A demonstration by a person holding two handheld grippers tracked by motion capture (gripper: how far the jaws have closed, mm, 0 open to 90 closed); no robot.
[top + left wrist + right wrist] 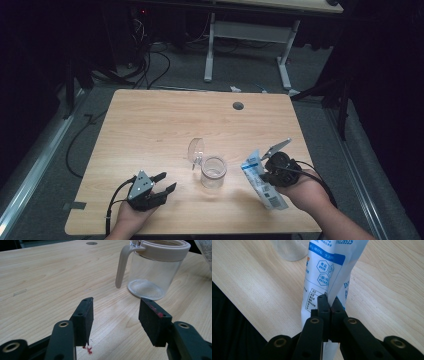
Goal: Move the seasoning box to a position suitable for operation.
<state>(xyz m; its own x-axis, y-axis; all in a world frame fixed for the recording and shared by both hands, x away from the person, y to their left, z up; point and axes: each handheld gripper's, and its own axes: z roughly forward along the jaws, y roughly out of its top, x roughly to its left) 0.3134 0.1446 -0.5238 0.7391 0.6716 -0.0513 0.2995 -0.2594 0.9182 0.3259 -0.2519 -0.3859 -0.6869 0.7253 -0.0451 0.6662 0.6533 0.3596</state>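
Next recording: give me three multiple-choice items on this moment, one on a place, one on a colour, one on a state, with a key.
1. Where does the clear jar stand?
A. Between the two grippers
B. At the table's far edge
C. On the floor

2. What colour is the jar's rim and handle?
A. Red
B. Beige
C. Black

3. How does the right gripper stand?
A. Wide open, empty
B. Open above the jar
C. Shut on the white and blue packet

Key: 1 A, the high view shows it between the left gripper and the right one. 2 B, the left gripper view shows beige plastic. 3 C, the jaws pinch the packet.
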